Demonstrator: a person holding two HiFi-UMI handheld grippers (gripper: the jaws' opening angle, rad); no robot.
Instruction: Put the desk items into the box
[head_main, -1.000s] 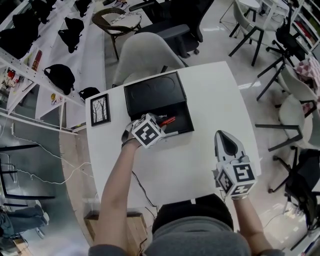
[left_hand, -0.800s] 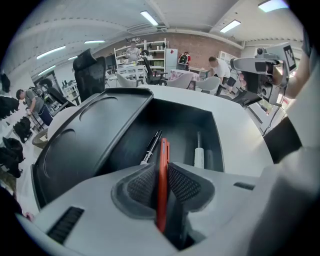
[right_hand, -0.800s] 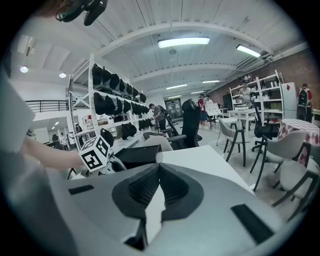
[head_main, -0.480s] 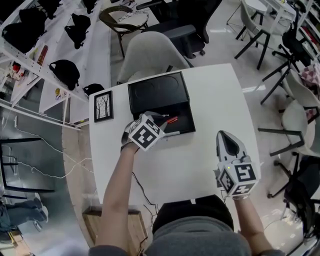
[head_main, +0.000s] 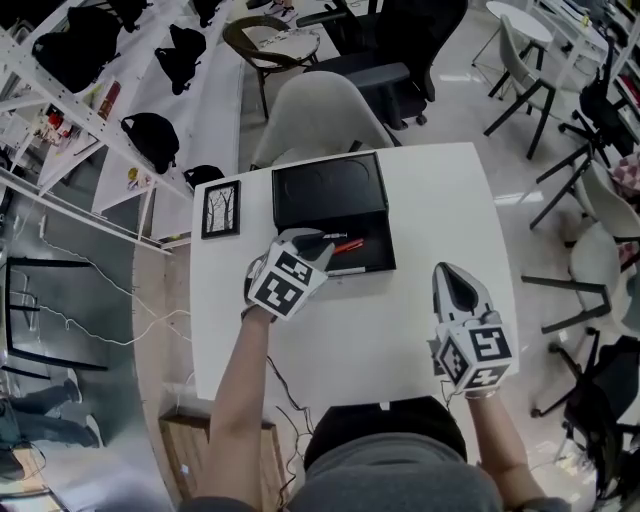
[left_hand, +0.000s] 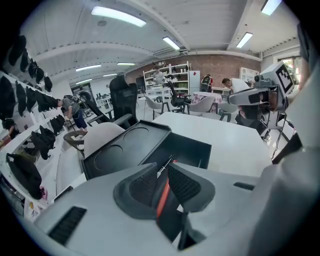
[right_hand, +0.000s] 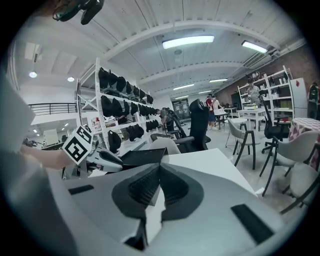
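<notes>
Black plastic filled the middle of my head view: the box (head_main: 378, 258) sat on the white counter (head_main: 400, 330) with its lid (head_main: 330, 190) folded flat open on the far side, two round recesses pressed into it. A small framed picture (head_main: 221, 208) lay just beside the box, to its left.

Inside the tray lay a red pen (head_main: 350, 245). Its long axis ran along the length of the box, left to right from where I looked, with the right end tipped slightly away from me. Which end was the writing tip I couldn't make out. A thinner dark pen (head_main: 333, 237) with a silver clip lay close beside it, on the lid side, running roughly the same way.

The left gripper (head_main: 316, 243) hung over the near-left part of the tray. In the left gripper view its jaws stood apart with nothing pressed between the pads — the red pen (left_hand: 162, 194) showed below through the gap, and the dark pen (left_hand: 165, 165) past the tips.

The right gripper (head_main: 450, 272) was well apart from the box, over the counter's right side, pointing away from me. In the right gripper view its jaws met at the tips, closed on nothing.
</notes>
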